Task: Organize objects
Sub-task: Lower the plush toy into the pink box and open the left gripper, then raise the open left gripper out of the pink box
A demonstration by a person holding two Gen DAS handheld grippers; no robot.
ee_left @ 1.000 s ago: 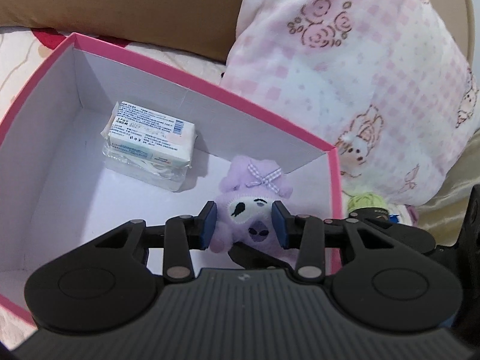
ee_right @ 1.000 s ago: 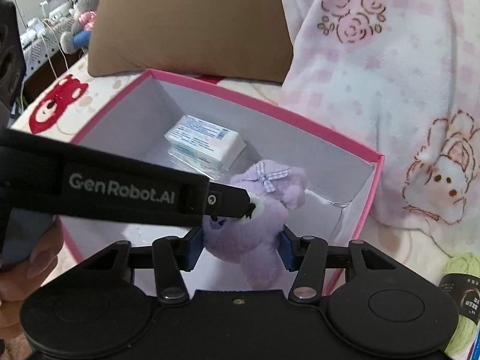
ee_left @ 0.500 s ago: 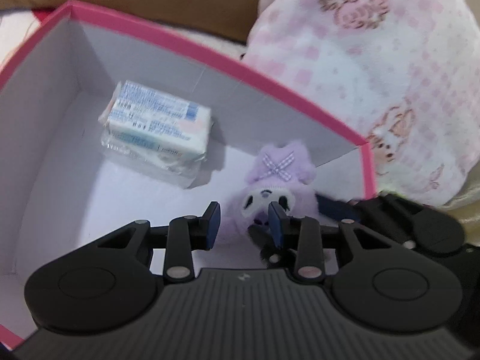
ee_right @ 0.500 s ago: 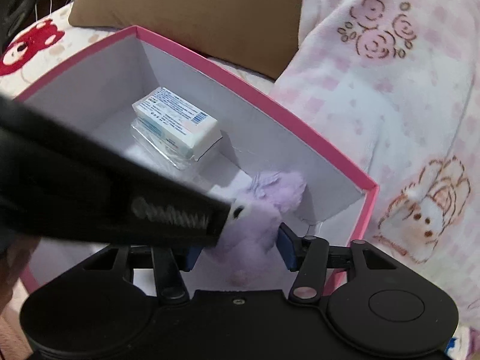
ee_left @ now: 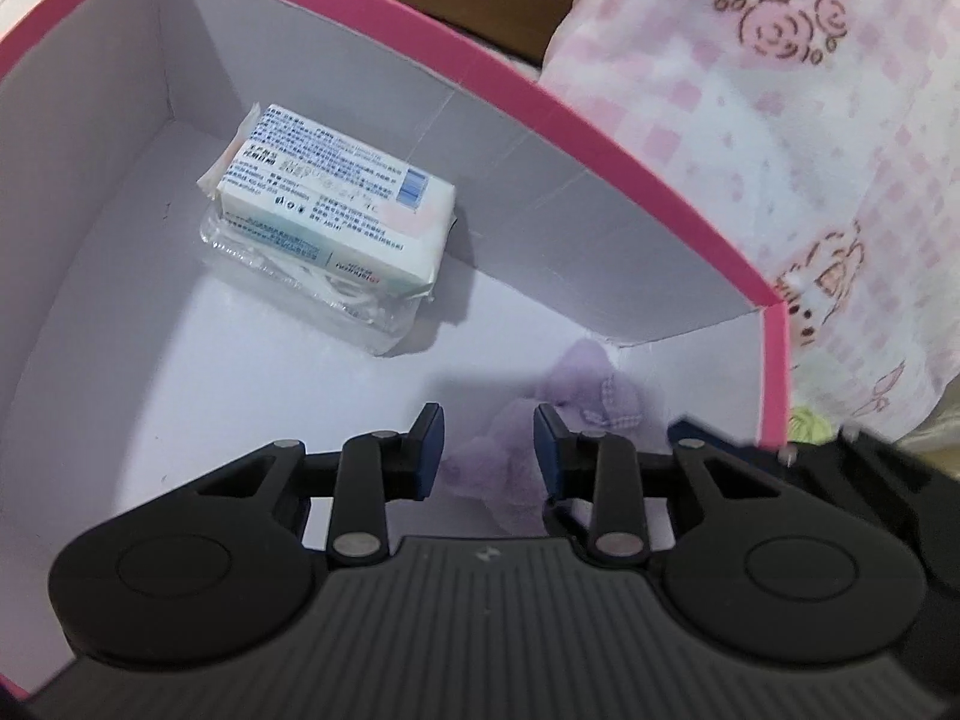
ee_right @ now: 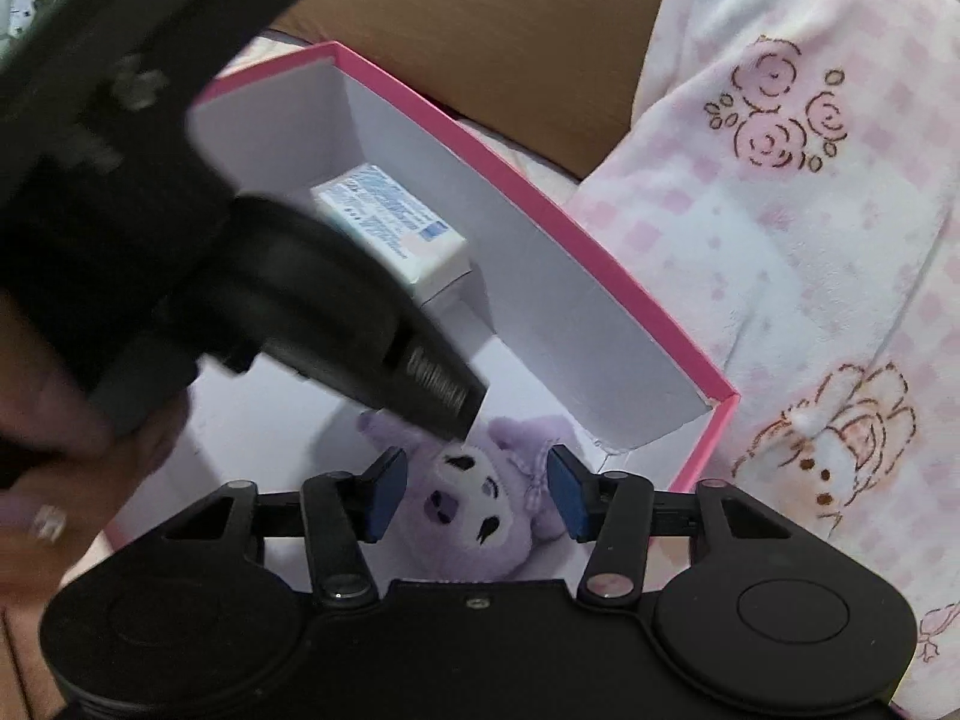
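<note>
A purple plush toy (ee_right: 474,510) lies on the floor of the pink-rimmed white box (ee_right: 540,204), near its right corner. My right gripper (ee_right: 474,495) is open with its pads on either side of the toy's face, not pressing it. In the left wrist view the toy (ee_left: 558,420) is blurred and lies between and beyond the pads of my left gripper (ee_left: 489,459), which is open above it. A white wrapped pack with blue print (ee_left: 330,222) lies further back in the box (ee_left: 600,120). The left gripper's body (ee_right: 240,240) hides much of the box in the right wrist view.
A pink and white checked blanket with animal prints (ee_right: 810,240) lies just right of the box. A brown cushion (ee_right: 510,30) stands behind the box. A green yarn ball (ee_left: 807,423) peeks out past the box's right wall.
The right gripper has opened and let the plush toy go onto the box floor. The left gripper has risen and moved over the box; both views have closed in on the box.
</note>
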